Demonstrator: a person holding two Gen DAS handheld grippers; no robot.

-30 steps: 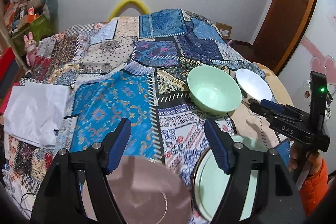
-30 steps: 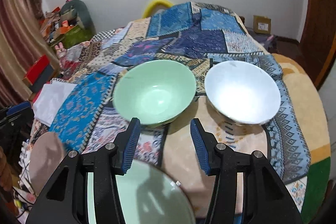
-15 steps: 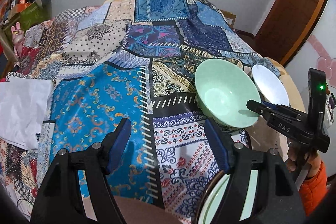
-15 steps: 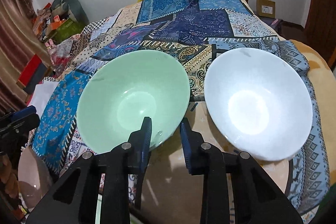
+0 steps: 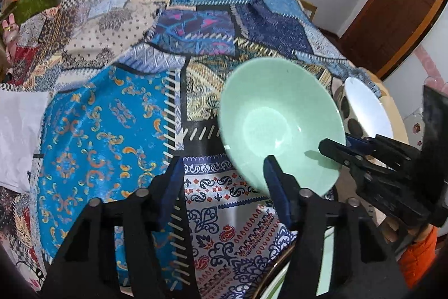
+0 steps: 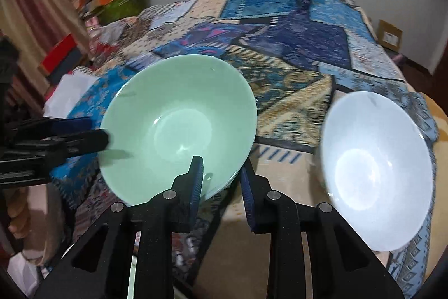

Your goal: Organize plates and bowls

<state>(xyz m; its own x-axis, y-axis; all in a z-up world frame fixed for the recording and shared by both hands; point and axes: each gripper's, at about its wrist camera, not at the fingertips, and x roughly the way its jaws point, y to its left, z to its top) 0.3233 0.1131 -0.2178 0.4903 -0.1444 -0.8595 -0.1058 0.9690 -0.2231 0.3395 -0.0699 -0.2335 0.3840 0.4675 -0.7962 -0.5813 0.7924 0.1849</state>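
Two bowls not yet stacked. Green bowl (image 6: 179, 125) tilted, rim clamped in right gripper (image 6: 219, 181) fingers; white bowl (image 6: 375, 175) on desk (image 6: 291, 173) just beside. Left gripper (image 5: 224, 184) closing, nothing between fingers, near green rim. Plate (image 5: 280, 282) stacking left.

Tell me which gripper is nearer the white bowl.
Right. The right gripper grips the green bowl rim, beside the white bowl; the left gripper sits farther, across the green bowl.

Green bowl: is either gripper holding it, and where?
The right gripper is shut on the green bowl at its near rim, one finger inside, one outside. The left gripper holds nothing; its jaws have been closing.
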